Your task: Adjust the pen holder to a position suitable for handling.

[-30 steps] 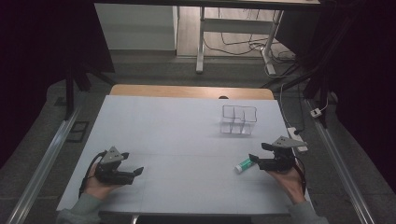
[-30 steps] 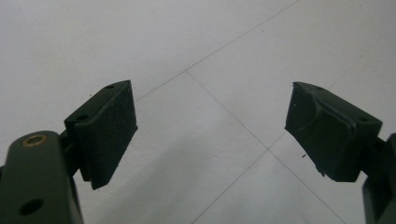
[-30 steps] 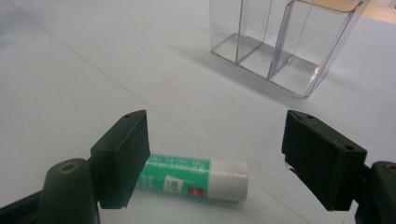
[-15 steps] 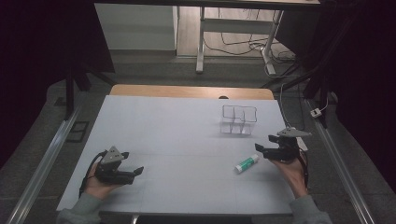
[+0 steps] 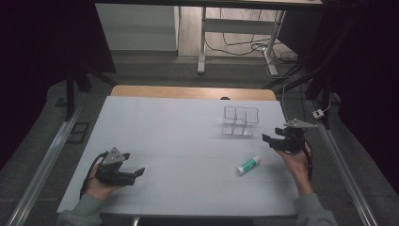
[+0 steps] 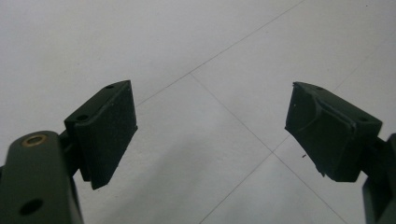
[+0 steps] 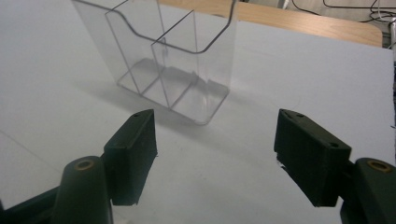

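Note:
A white glue stick with a green cap [image 5: 248,165] lies on the white table [image 5: 188,141], right of centre. Behind it stands a clear plastic organizer [image 5: 240,121] with several compartments, all of them empty [image 7: 163,56]. My right gripper [image 5: 268,140] hovers to the right of the organizer and beyond the glue stick, facing the organizer. Its jaws [image 7: 215,140] are open with only bare table between them, and they have just been closing a little. My left gripper [image 5: 136,173] rests near the front left of the table, open over bare table [image 6: 210,126].
A strip of wooden tabletop [image 5: 188,92] shows along the far edge. Metal rails [image 5: 44,165] run down both sides of the table. Desk legs and cables [image 5: 263,52] lie on the floor beyond.
My right gripper has moved away from the glue stick, farther back and up, toward the organizer's right side. The glue stick has stayed in place. The left gripper has not moved.

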